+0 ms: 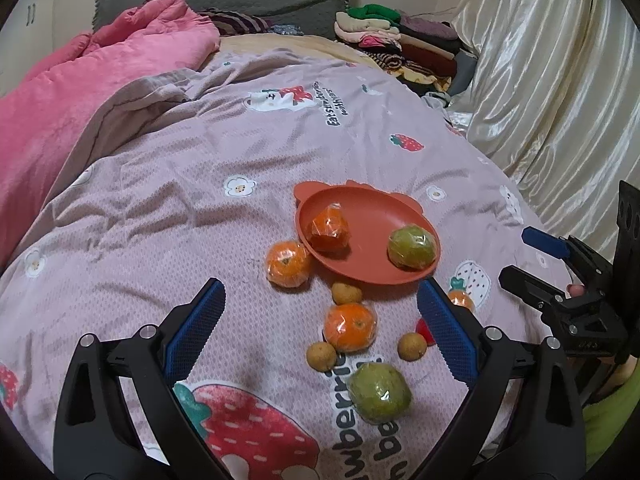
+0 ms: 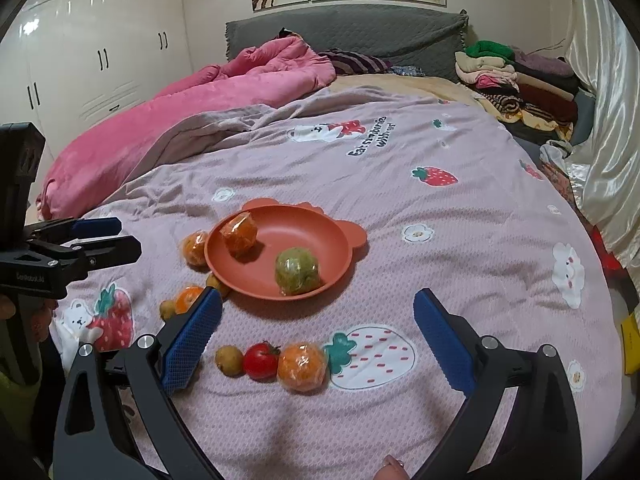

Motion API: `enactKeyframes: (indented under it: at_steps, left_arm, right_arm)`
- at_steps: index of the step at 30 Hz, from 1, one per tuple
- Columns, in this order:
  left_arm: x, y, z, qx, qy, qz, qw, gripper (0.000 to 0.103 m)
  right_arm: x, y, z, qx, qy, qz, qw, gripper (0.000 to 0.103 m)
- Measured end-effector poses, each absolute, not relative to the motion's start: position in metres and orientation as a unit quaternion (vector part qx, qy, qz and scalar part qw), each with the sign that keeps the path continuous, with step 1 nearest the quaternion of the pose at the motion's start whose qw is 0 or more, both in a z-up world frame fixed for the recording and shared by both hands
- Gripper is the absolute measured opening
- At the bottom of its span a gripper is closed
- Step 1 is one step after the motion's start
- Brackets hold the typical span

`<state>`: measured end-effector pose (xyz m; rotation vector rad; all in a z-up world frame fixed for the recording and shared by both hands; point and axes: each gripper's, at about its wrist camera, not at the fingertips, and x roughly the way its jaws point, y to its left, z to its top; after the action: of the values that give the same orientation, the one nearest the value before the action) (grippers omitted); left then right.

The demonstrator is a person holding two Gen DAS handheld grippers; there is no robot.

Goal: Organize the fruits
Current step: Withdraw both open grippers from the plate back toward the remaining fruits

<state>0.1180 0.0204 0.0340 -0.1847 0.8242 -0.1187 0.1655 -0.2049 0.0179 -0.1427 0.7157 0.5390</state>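
Observation:
An orange-red plate (image 1: pixel 372 208) (image 2: pixel 304 224) lies on the quilt and holds a wrapped orange (image 1: pixel 330 228) (image 2: pixel 240 234) and a wrapped green fruit (image 1: pixel 412 247) (image 2: pixel 297 271). In the left wrist view, wrapped oranges (image 1: pixel 288 263) (image 1: pixel 350 326), a green fruit (image 1: pixel 379 392) and small brown fruits (image 1: pixel 321 355) lie on the quilt near the plate. My left gripper (image 1: pixel 320 328) is open above them. My right gripper (image 2: pixel 318 340) is open above a brown fruit (image 2: pixel 229 360), a tomato (image 2: pixel 261 360) and a wrapped orange (image 2: pixel 302 366).
A pink blanket (image 2: pixel 180 112) lies on the bed's left. Folded clothes (image 2: pixel 516 80) are stacked at the far right by a satin curtain (image 1: pixel 552 80). A grey headboard (image 2: pixel 348 28) stands behind. White wardrobes (image 2: pixel 88 48) are at the left.

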Motion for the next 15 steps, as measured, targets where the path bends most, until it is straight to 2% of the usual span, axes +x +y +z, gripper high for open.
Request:
enactKeyframes:
  at_steps: [15]
  left_arm:
    - [0.101,0.005,0.030,-0.068,0.409,-0.058,0.908,0.090]
  right_arm:
    - [0.151,-0.209,0.011,-0.071,0.357,0.260,0.895,0.096]
